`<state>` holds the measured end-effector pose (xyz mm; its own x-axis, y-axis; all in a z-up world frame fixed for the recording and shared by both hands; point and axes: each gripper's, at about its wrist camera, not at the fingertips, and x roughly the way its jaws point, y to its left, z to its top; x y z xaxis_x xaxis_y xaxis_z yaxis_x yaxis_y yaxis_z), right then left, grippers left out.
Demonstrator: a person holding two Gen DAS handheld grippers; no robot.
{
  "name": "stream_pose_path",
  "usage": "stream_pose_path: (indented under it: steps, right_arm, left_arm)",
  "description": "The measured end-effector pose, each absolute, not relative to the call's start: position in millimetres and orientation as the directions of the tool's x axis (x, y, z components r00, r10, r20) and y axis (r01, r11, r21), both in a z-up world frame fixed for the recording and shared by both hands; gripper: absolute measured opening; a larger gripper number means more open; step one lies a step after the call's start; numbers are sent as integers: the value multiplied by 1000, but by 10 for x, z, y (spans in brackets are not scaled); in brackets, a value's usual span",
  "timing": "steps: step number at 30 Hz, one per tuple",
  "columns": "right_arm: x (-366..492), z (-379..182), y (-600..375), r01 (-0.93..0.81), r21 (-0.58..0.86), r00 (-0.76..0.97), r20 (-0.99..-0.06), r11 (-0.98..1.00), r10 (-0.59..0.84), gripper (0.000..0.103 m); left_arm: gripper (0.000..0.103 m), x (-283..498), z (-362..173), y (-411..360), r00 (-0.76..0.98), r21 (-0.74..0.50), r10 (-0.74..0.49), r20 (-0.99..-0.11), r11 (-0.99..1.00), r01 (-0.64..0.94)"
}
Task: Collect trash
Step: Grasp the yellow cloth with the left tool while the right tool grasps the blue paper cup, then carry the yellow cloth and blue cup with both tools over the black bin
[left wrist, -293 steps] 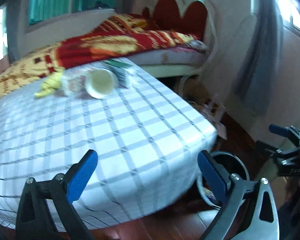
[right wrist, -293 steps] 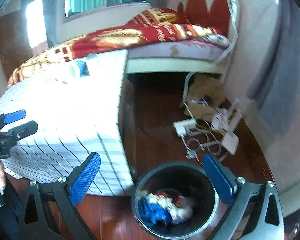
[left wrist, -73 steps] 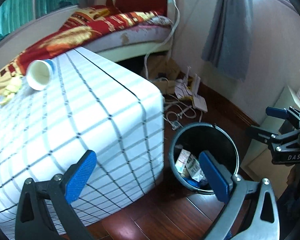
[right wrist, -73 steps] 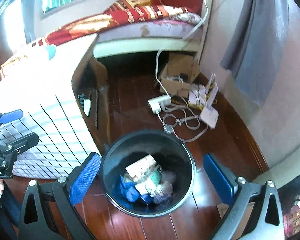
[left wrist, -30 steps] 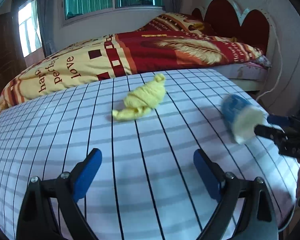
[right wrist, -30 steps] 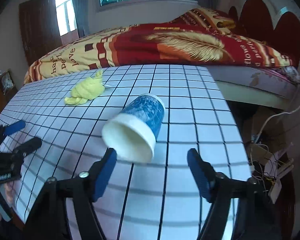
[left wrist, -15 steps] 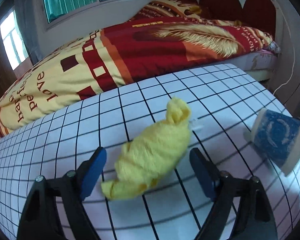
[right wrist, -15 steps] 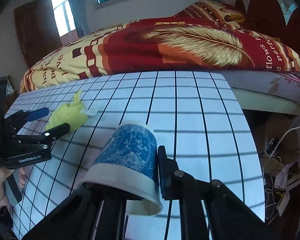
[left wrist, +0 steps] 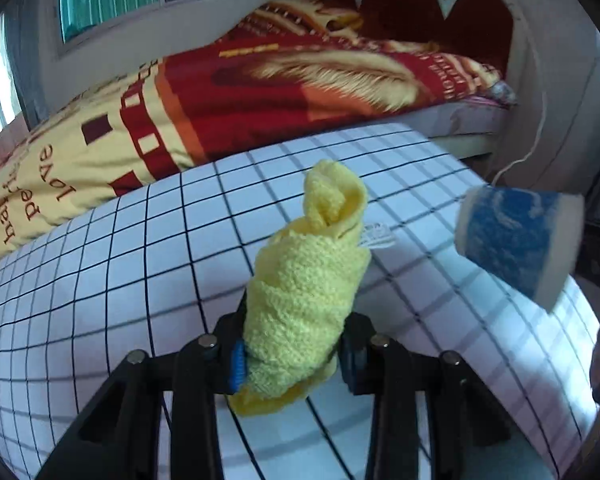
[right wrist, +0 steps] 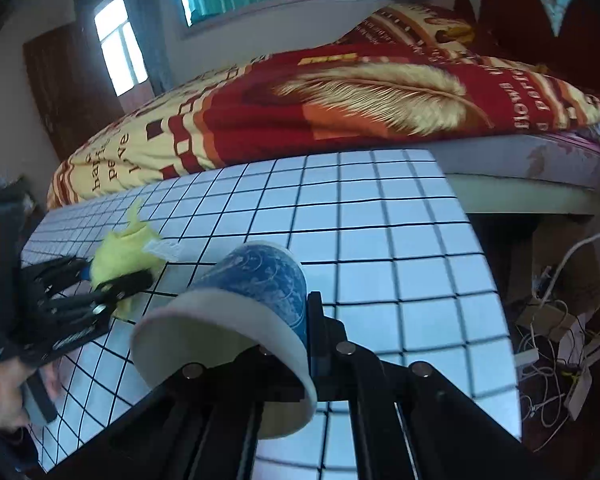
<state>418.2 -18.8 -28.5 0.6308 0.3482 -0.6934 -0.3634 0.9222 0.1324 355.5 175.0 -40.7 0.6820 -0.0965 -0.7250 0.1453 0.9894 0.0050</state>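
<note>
A crumpled yellow cloth (left wrist: pixel 304 292) lies on the white checked table (left wrist: pixel 100 280), and my left gripper (left wrist: pixel 296 344) has its jaws closing on it, with the pads pressing on its lower part. The right wrist view shows the same cloth (right wrist: pixel 120 256) in the left gripper (right wrist: pixel 112 284) at the far left. A blue-patterned paper cup (right wrist: pixel 256 280) is tipped on its side with its mouth towards the camera. My right gripper (right wrist: pixel 300 344) is shut on the cup's wall near the rim. In the left wrist view the cup (left wrist: pixel 512 236) hangs just above the table's right side.
A bed with a red and yellow blanket (left wrist: pixel 260 92) runs right behind the table. The table edge (right wrist: pixel 496 288) drops off on the right to a floor with tangled cables and a power strip (right wrist: pixel 552 340). A hand (right wrist: pixel 4 392) holds the left gripper.
The left gripper's jaws have come in from either side of the yellow cloth and now pinch it. The cup held by the right gripper has shifted and come off the table.
</note>
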Motion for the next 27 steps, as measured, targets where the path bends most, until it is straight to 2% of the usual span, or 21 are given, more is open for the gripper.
stream_pose_path:
  steps: [18,27]
  right_arm:
    - [2464,375,-812,-349,98,732,-592,932,337,1]
    - [1661,543,-1398,-288,78,775,-567,954,280,1]
  left_arm:
    - [37,2014,-23,1130,734,-46,-182,-655,978,202]
    - [37,1540,114,667,740,-60,-254,-623,959,278]
